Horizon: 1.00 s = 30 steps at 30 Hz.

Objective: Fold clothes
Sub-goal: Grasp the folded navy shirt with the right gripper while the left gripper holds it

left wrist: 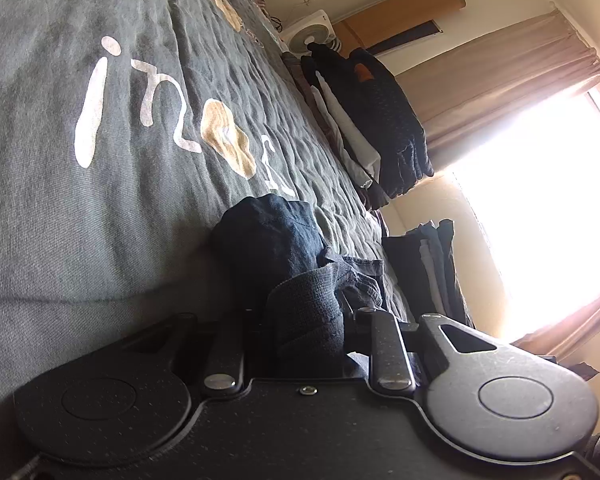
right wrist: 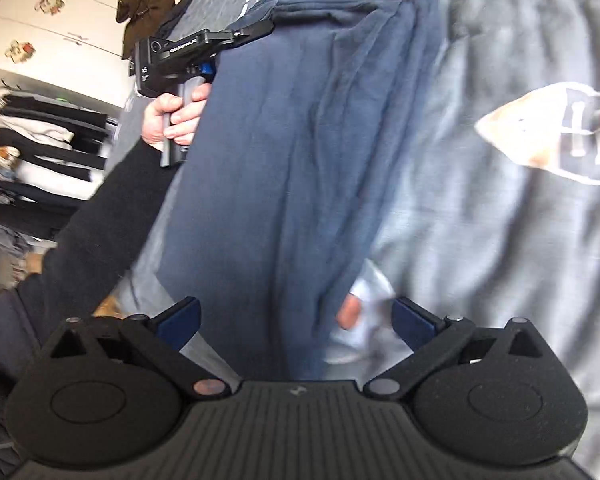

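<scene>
Garment: navy shirt (right wrist: 284,152), soft knit, long lengthwise creases, spread on the grey bedspread (right wrist: 480,220).
Bedspread: puckered quilted weave, pale lettering and tan blotches printed on it.
Left gripper (left wrist: 312,320): matte black, jaws pinched on a bunched fold of the navy shirt (left wrist: 276,248), ribbed edge showing; its fingertips are buried in cloth.
Left hand (right wrist: 176,118): wrapped round that gripper's handle beside the shirt's edge, black sleeve behind.
Right gripper (right wrist: 296,320): blue-padded fingers (right wrist: 180,322) spread wide over the shirt's lower end, holding nothing.
Unclear: a pale, blurred patch beside the shirt near the right finger; cannot tell what it is.
</scene>
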Each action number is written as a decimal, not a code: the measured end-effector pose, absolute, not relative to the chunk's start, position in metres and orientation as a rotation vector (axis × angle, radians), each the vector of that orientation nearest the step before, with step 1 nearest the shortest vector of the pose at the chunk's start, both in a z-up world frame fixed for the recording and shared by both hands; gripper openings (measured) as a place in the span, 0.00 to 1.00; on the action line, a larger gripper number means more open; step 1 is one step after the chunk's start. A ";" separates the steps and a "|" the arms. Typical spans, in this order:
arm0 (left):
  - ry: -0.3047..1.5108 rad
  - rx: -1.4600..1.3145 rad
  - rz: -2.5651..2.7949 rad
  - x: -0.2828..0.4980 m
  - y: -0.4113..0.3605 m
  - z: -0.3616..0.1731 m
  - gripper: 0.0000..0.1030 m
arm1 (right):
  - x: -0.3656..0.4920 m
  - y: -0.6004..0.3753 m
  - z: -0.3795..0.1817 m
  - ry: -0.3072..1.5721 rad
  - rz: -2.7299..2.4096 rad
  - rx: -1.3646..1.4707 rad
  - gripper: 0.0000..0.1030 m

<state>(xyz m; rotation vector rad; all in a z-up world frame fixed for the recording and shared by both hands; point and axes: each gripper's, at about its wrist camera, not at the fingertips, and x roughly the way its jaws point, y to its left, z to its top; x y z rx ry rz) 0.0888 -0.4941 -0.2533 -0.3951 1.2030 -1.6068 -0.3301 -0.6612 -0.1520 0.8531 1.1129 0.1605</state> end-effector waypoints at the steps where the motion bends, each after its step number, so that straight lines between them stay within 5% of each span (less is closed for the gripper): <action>1: 1.203 -0.395 -1.607 0.089 -0.494 -0.253 0.24 | -0.333 -0.663 -0.154 1.112 0.162 0.857 0.99; 20: 1.166 -0.382 -1.607 0.086 -0.491 -0.248 0.23 | -0.276 -0.634 -0.182 1.079 0.285 0.913 1.00; 22: 1.151 -0.371 -1.602 0.083 -0.490 -0.245 0.19 | -0.279 -0.636 -0.181 1.068 0.265 0.919 0.93; 23: 1.143 -0.365 -1.600 0.082 -0.489 -0.244 0.19 | -0.281 -0.637 -0.180 1.063 0.256 0.922 0.78; 24: 1.136 -0.360 -1.598 0.081 -0.489 -0.242 0.17 | -0.282 -0.638 -0.180 1.058 0.246 0.925 0.50; 26: 1.119 -0.348 -1.592 0.079 -0.487 -0.238 0.15 | -0.286 -0.640 -0.178 1.047 0.226 0.931 0.24; 30: 1.088 -0.325 -1.562 0.070 -0.482 -0.226 0.14 | -0.292 -0.644 -0.175 1.026 0.187 0.943 0.20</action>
